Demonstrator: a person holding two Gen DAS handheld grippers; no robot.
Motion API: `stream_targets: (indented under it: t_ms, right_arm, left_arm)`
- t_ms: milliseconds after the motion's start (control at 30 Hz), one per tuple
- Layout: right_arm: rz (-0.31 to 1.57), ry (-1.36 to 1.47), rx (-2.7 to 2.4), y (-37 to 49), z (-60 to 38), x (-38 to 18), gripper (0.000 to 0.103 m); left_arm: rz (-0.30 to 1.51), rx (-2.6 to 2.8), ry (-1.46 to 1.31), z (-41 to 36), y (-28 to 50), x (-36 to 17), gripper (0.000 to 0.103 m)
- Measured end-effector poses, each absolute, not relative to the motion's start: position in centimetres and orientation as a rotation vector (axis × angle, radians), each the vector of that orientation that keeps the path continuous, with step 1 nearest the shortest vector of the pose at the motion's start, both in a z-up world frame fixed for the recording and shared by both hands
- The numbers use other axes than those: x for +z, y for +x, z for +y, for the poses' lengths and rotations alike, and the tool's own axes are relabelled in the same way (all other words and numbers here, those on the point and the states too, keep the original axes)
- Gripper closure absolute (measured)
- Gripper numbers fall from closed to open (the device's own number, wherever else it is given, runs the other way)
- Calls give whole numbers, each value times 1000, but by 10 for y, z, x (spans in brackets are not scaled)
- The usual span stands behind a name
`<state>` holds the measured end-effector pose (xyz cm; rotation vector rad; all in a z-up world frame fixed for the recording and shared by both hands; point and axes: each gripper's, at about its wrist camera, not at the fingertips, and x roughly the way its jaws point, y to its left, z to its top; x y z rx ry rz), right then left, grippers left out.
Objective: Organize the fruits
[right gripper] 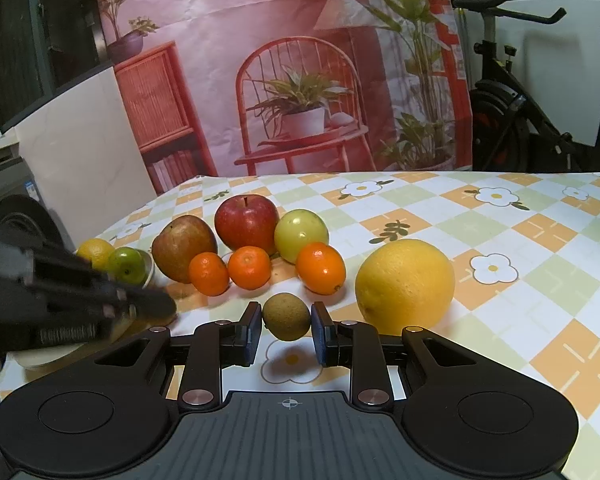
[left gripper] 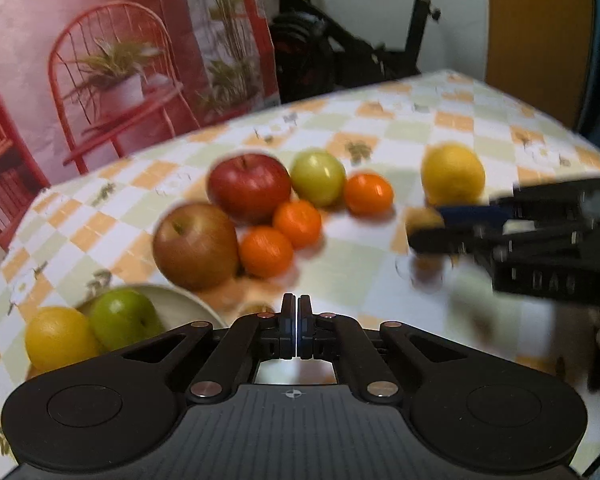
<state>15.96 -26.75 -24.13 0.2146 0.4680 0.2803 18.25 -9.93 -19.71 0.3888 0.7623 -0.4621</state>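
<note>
- Near the front edge of the bench, the right hand-held gripper has its jaws spread on either side of a small brownish-green kiwi, with a narrow gap showing at each pad; I cannot tell whether the fruit rests on the cloth or is already lifted.
- Judged from this, the step in hand is picking up the kiwi; the next move calls for closing squarely on its middle, gently, since it looks soft and rounded and could squirt out sideways.
- At the bench's left edge, the left hand-held gripper has its jaws pressed together on nothing, hanging over a pale bowl.
- That bowl already holds a lemon and a green apple, so it seems the likely destination.
- Toward the middle of the bench lie two red apples, a pale green apple and three tangerines, clustered and partly touching.
- A large yellow orange sits just beside the right gripper, apart from the cluster.
- Sorting looks barely started.
</note>
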Motion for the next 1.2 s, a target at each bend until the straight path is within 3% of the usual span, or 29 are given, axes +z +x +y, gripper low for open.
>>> stream_targets:
  t_ms: [400,500,567,1200]
  right_arm:
    - [476,219,282,161,-268,-242,79]
    - [475,218,283,161,-268,-242,79]
    - [475,218,283,161,-268,-242,79]
    - [478,220,282,161,-269,-242,79]
  left_arm:
    - [746,-450,217,-70,196,-175,97]
    - [756,-451,240,-72,197,-176,89]
    - [759,-460,260,-74,197,-178,75]
    - [780,-431,316,-80,213,-197,75]
